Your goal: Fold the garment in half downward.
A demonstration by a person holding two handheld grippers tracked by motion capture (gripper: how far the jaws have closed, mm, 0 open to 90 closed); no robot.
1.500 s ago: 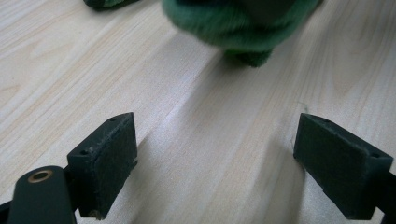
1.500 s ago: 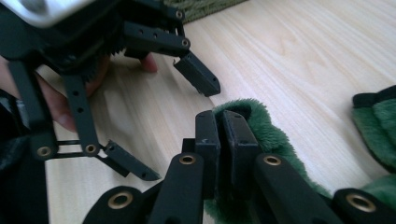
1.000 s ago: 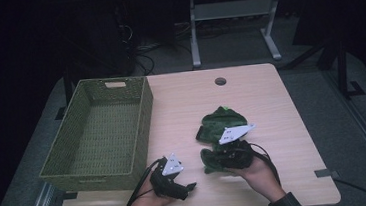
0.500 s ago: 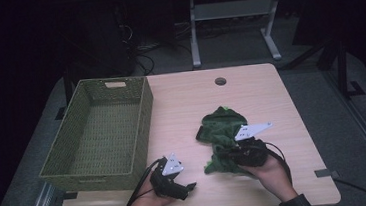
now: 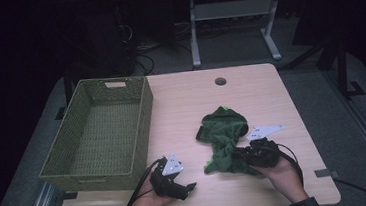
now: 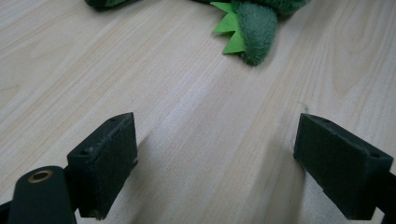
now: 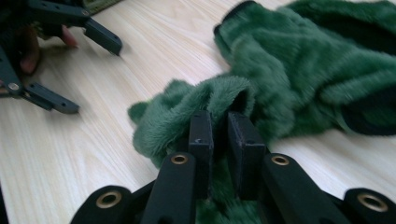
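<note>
Green plush garment [image 5: 223, 132] pinched by right gripper [image 7: 219, 123]

Fold between its near-closed jaws, which just eased slightly; bulk lies ahead, probably lengthwise away. Left gripper [image 6: 215, 158] open, empty.

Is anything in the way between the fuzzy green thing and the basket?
Mostly not. The right claw pinches a fold of the green plush garment. Between it and the woven basket lies bare wooden table. The left claw rests open near the basket's front corner, beside that path.
</note>
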